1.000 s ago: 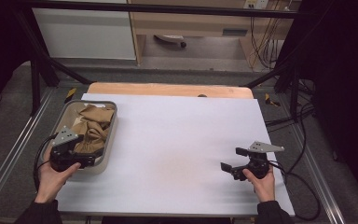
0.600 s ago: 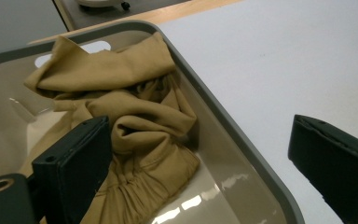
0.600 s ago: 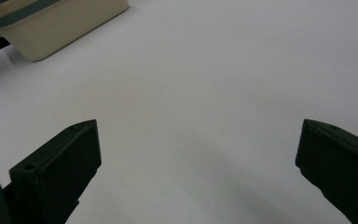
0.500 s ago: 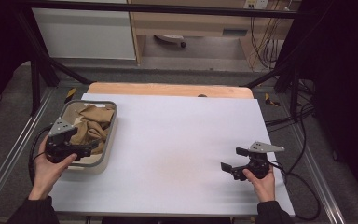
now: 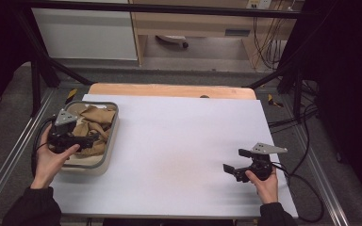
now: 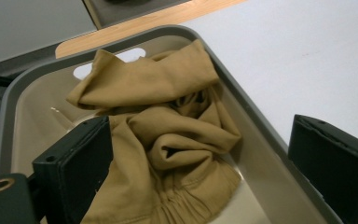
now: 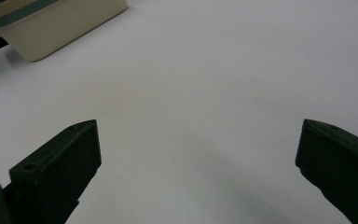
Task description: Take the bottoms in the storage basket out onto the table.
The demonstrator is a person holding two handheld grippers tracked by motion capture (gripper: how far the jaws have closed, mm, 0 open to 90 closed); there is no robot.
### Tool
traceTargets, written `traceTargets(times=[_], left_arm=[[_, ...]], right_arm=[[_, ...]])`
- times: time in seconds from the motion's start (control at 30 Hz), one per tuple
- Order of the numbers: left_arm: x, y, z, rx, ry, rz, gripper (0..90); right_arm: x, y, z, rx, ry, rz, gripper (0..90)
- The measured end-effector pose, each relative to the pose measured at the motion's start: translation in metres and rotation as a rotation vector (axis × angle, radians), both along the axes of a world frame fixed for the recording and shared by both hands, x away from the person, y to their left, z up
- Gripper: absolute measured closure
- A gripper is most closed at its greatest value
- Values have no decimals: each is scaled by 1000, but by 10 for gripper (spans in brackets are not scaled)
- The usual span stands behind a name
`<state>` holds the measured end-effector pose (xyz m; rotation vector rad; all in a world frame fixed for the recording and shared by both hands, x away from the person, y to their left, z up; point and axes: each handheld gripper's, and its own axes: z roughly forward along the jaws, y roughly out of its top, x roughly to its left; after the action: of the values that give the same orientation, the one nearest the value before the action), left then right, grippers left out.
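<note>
The cloth (image 6: 168,135) is tan, crumpled into loose folds, with a gathered seam at its near edge in the left gripper view. It lies in the bin (image 6: 242,98), a beige tub with a grey rim and a handle slot in its far wall, and fills most of the floor there. The heap runs roughly along the bin's length, away from the person; no clear end or direction can be told from the folds.

The left gripper (image 5: 88,140) hangs over the bin's near half, jaws wide apart with the cloth between and below them. Whether they touch it cannot be told. The right gripper (image 5: 235,160) is well apart, low over the right side of the table, jaws also spread, with bare surface between them.

The table (image 5: 179,141) is covered in white, with a strip of wood showing at its far edge. The bin sits at its left edge. Beyond are a grey floor, black frame bars, a white cabinet and cables at the right.
</note>
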<state>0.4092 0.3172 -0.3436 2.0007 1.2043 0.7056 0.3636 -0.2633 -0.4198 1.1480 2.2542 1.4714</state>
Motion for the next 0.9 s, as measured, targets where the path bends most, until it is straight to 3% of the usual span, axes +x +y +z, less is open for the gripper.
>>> traceTargets(times=[0.23, 0.57, 0.73, 0.9], left_arm=[[19, 6, -8, 11, 27, 49, 66], [39, 6, -26, 70, 58, 75, 70], [46, 5, -36, 107, 65, 94, 83], [48, 5, -48, 105, 73, 103, 98]], right_arm=[[0, 0, 0, -4, 3, -2, 6], [0, 0, -1, -8, 2, -1, 6], [1, 1, -1, -10, 2, -1, 6], [1, 1, -1, -9, 3, -2, 6]])
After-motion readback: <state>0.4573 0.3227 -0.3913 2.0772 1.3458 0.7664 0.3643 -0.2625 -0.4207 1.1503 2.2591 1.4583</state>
